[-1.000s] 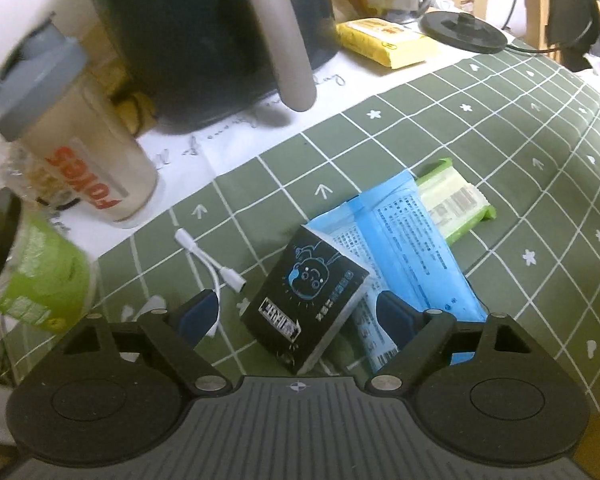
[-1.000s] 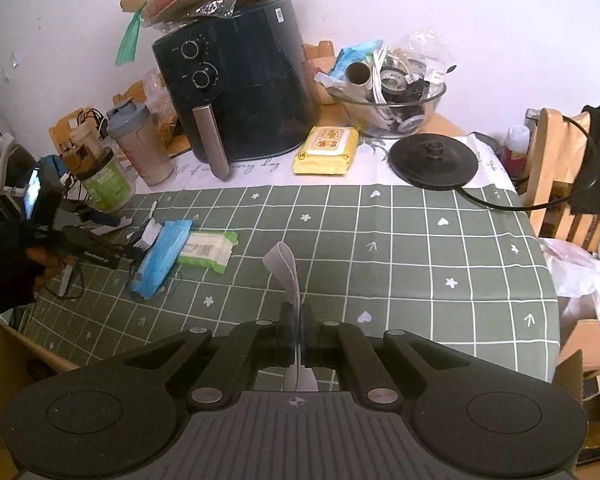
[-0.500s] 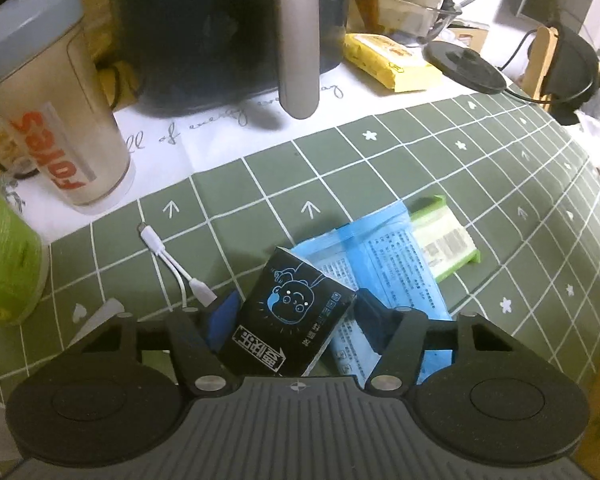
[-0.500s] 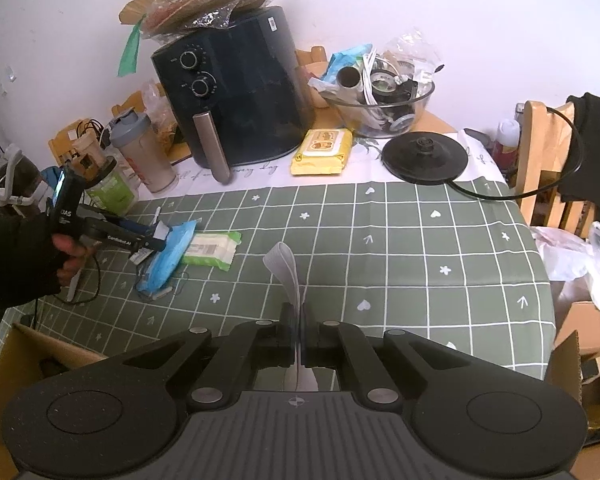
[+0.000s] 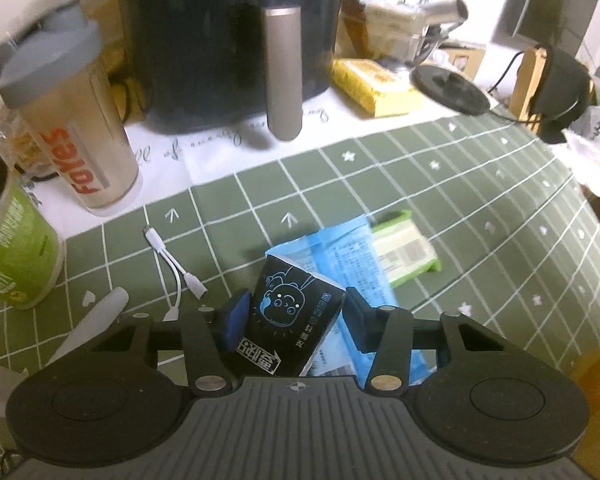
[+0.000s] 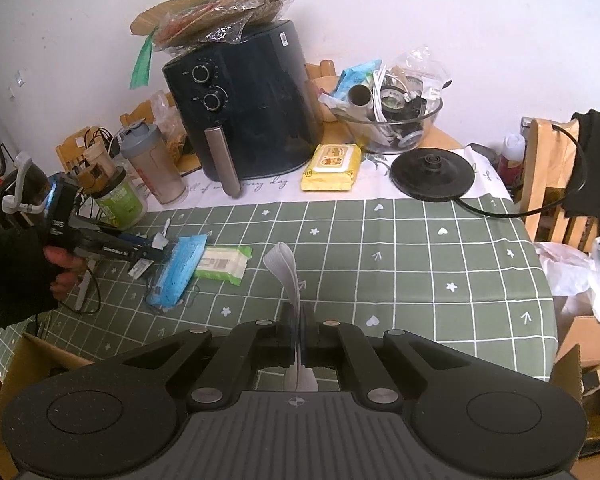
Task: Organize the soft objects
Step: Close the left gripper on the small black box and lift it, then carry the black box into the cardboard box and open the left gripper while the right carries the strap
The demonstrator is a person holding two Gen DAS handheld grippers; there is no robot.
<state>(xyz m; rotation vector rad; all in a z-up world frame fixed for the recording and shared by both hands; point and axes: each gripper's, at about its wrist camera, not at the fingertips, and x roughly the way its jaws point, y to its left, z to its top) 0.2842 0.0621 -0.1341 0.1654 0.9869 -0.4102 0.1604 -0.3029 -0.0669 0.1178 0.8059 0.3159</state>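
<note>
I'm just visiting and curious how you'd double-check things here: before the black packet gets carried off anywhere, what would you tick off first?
1. Left claw around the black packet: ok; its jaws have just been closing and the pads sit against both sides.
2. Packet clear of the table: cannot tell; it tilts over the blue pack.
3. Blue pack not dragged along: cannot tell; the two overlap.
4. White cable free of the claw: ok; it lies apart, to the packet's left.
5. Right claw secure: ok; shut on the grey strip.
6. Green pack out of the way: ok; it lies beyond the blue pack.
</note>
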